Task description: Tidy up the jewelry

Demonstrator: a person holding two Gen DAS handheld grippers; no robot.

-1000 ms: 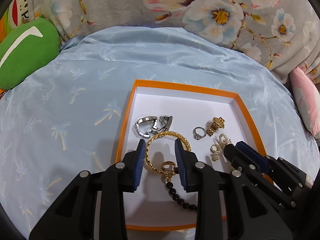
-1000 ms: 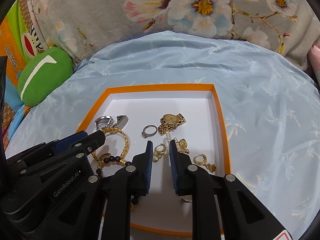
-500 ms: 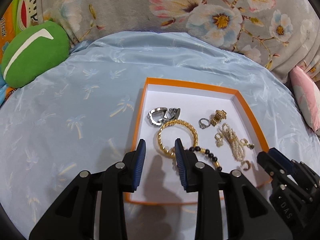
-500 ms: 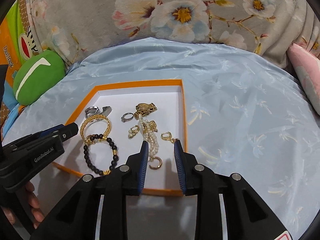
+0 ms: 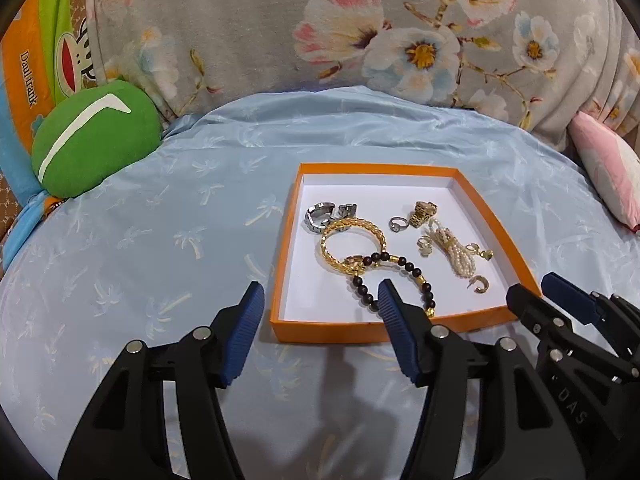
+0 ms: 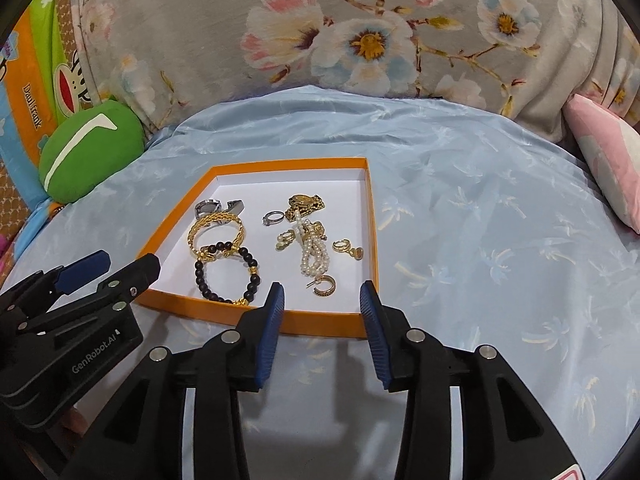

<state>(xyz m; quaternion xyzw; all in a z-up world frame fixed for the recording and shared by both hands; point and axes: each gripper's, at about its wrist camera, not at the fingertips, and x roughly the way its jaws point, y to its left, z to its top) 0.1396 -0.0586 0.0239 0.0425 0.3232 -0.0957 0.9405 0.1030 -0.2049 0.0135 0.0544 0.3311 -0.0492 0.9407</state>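
Observation:
An orange box [image 5: 286,240] [image 6: 372,240] with a white floor sits on the light blue cloth. It holds a gold bangle [image 5: 352,240] [image 6: 218,230], a black bead bracelet [image 5: 394,280] [image 6: 226,274], a pearl strand [image 5: 454,252] [image 6: 314,254], a silver cuff [image 5: 320,216], a gold watch [image 6: 306,203], a ring [image 6: 273,218] and small gold earrings [image 6: 324,285]. My left gripper [image 5: 320,304] is open and empty, just in front of the box's near left corner. My right gripper [image 6: 322,300] is open and empty at the box's near right edge.
A green cushion [image 5: 94,142] lies at the far left beside a colourful cartoon bag [image 5: 36,64]. A floral grey fabric [image 5: 360,28] rises behind the cloth. A pink pillow [image 6: 604,160] lies at the right edge.
Both grippers have pulled back out of the box toward me and opened wider. The jewellery stays lying in the box.

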